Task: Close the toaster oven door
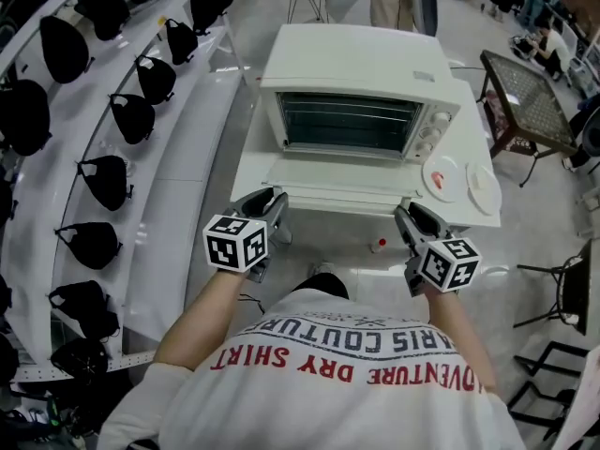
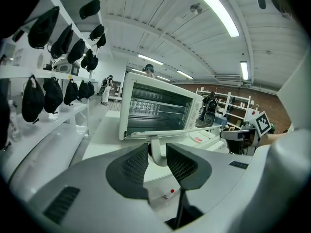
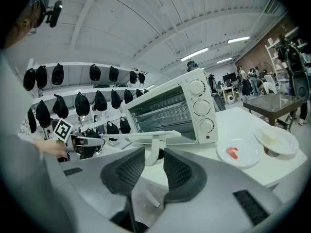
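- White door handle (image 2: 153, 144) of the white toaster oven (image 1: 356, 64): lower end hidden behind the left gripper (image 2: 157, 154) pads.
- White round plate (image 1: 441, 178): red item on it too small to identify.
- Small red-tipped object (image 1: 380, 245) below the door: unidentifiable.
- Black hanging bags (image 1: 19, 115): cut off at left edge.

I see the white toaster oven (image 1: 356, 73) on its table (image 1: 251, 172), door (image 1: 342, 176) open and nearly flat towards me. My left gripper (image 1: 272, 206) and right gripper (image 1: 408, 221) sit at the door's near corners, apparently clamped on the door handle (image 1: 342, 202), though the jaws are hard to read from here.
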Action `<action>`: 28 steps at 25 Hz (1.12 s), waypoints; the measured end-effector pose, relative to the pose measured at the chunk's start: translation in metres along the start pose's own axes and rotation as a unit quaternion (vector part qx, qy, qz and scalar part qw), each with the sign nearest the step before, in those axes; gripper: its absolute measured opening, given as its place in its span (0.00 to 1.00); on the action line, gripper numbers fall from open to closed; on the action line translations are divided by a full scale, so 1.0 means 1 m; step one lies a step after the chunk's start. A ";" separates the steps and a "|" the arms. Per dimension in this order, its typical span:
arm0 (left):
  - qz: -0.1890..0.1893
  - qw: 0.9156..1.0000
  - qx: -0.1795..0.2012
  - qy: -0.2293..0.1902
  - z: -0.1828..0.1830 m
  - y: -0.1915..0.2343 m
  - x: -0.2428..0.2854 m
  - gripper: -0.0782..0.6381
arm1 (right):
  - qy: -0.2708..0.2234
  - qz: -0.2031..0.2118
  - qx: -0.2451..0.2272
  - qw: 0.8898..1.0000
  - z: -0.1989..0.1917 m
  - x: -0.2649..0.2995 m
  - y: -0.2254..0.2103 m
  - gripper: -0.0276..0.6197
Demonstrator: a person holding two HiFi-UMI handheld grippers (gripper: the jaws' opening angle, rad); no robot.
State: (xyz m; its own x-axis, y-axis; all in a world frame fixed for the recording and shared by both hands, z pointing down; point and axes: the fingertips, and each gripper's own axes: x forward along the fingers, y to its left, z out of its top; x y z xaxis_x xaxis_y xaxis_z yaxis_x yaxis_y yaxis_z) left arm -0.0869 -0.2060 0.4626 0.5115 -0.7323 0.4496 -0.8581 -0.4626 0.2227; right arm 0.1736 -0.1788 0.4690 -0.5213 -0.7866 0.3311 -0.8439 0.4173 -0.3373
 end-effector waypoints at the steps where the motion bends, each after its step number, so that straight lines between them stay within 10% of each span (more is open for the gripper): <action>1: 0.001 1.000 0.002 -0.001 0.003 0.000 -0.001 0.30 | -0.002 0.000 0.000 1.000 0.003 0.000 0.001 0.24; 28: -0.027 0.999 0.001 -0.047 0.087 0.006 0.011 0.30 | -0.066 -0.003 -0.005 0.998 0.086 0.014 -0.003 0.24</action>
State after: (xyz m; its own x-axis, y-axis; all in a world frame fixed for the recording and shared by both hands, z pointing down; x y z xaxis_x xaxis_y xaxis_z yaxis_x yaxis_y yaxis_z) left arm -0.0828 -0.2602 0.3931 0.5596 -0.7494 0.3539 -0.8288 -0.5044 0.2424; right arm 0.1798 -0.2299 0.3983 -0.4952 -0.8418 0.2147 -0.8486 0.4158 -0.3271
